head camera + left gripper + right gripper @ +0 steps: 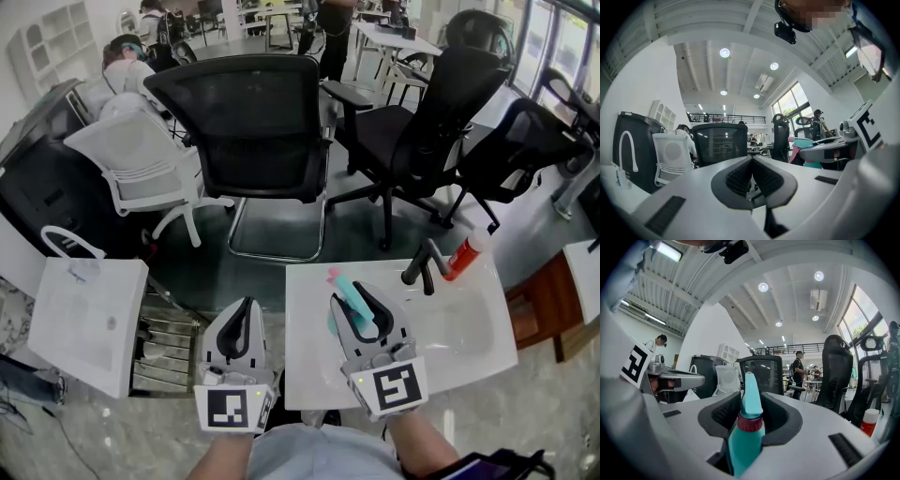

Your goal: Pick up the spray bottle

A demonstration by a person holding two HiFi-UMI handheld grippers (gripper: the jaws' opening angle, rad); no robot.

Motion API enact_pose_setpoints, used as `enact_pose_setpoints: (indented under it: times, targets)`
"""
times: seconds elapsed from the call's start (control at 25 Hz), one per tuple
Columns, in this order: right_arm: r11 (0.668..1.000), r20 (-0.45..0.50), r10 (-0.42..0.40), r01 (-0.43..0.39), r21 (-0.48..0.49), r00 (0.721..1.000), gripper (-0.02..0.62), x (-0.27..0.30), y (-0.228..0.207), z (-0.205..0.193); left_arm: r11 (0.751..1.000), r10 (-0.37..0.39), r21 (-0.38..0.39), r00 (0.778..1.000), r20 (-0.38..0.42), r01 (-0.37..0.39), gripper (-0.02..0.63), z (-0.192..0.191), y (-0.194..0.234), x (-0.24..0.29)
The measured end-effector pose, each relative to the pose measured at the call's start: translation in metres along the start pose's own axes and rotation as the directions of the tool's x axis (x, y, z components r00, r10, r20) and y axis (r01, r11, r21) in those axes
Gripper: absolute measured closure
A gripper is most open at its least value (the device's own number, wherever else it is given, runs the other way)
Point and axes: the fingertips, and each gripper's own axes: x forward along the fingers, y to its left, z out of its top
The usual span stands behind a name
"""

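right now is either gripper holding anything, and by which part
The right gripper holds the teal plastic spray bottle, its jaws closed on the neck around the red collar. The left gripper is shut and empty.

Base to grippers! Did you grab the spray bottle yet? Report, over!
Left gripper empty, jaws together. Right gripper jaws clamped on the teal plastic spray bottle, over the white sink. Nothing blocking; black tap and red bottle stand farther off.

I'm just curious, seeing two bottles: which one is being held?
The teal spray bottle, clamped in the right gripper. The red bottle with a white cap sits untouched by the black faucet.
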Motion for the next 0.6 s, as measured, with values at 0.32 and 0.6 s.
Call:
enact_pose_setpoints:
  times: [0.32,0.6]
  targets:
    - [1.0,0.019,-0.017,0.017,0.0,1.0,0.451,0.0055,-0.0044,-0.0033,1.0,-0.005,-0.001,1.0,-0.005,0.005,0.588,-0.0066,0.0014,0.0051]
    - [1.0,0.011,-0.022,0.022,0.003,1.0,0.451,0.0096,-0.0056,-0.0044,1.0,-0.014,-0.001,1.0,-0.012,0.014,0.588,-0.0077,0.0031,0.0101]
